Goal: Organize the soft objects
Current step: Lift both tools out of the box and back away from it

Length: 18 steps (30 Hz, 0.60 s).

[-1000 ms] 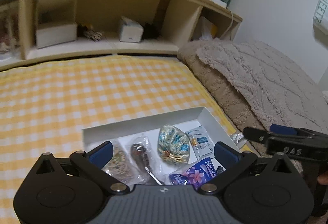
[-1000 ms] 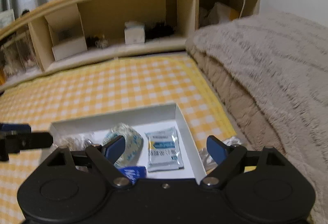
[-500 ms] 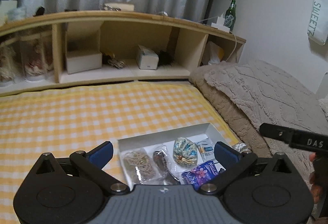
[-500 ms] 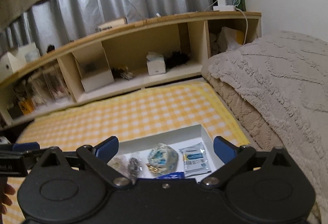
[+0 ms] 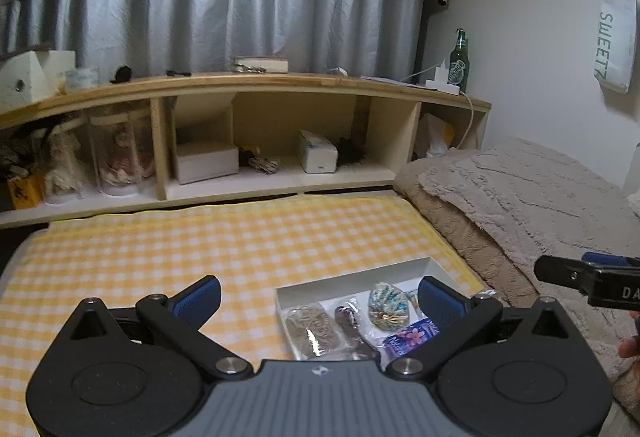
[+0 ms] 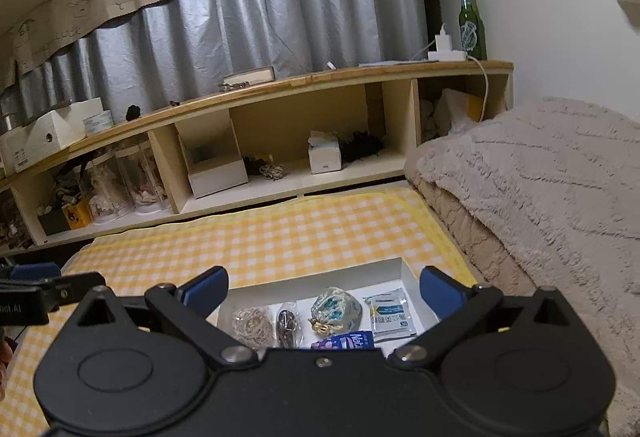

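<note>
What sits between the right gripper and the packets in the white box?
Nothing visible. The right gripper hangs above the white box with open, empty jaws. The rubber-band bag, blue-patterned pouch and white sachet lie uncovered in it. The left gripper is off to the side.

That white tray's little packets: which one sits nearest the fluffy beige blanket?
The flat white-and-blue sachet, at the white tray's right end beside the blanket. The patterned pouch and the others lie further left.
</note>
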### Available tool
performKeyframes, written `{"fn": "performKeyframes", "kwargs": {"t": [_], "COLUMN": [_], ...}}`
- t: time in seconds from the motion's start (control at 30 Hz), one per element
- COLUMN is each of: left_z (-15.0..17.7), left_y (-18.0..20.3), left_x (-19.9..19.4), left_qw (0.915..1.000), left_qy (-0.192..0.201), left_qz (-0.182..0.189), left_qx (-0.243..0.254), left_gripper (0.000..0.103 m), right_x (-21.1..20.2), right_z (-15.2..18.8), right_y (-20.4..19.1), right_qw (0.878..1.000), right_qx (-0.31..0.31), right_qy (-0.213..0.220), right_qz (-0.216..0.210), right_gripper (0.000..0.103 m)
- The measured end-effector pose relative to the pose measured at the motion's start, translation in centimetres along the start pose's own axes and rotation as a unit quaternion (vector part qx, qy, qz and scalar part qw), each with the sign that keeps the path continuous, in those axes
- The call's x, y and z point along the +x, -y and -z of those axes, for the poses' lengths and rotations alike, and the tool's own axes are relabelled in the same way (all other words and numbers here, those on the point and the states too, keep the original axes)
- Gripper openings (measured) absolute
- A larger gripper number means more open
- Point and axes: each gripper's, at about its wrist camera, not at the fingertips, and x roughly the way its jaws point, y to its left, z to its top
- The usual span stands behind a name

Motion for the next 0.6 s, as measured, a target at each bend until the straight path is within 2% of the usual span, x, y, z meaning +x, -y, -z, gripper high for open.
{"fn": "performKeyframes", "kwargs": {"t": [0.2, 0.37, 0.6], "left_z": [1.7, 3.6, 6.4], "left_y": [-0.1, -0.4, -0.6], "left_x": [-2.1, -3.1, -4.6], "left_qw": [0.9995, 0.9994, 0.9968], "left_qy": [0.007, 0.000, -0.003], "left_qz": [-0.031, -0.035, -0.066], "left_qx": [0.004, 0.009, 0.045], "left_gripper": [0.103, 0.103, 0.103], "right_x": [-2.1, -3.7, -5.2], "right_z": [1.6, 3.4, 6.0], "right_y": [-0.6, -1.4, -2.5], "right_qw": [1.000, 1.000, 0.999], "right_qx": [-0.014, -0.025, -0.041], "right_qy": [0.001, 0.002, 0.007], "right_qz": [0.005, 0.004, 0.016], "right_gripper": [0.103, 0.103, 0.103]}}
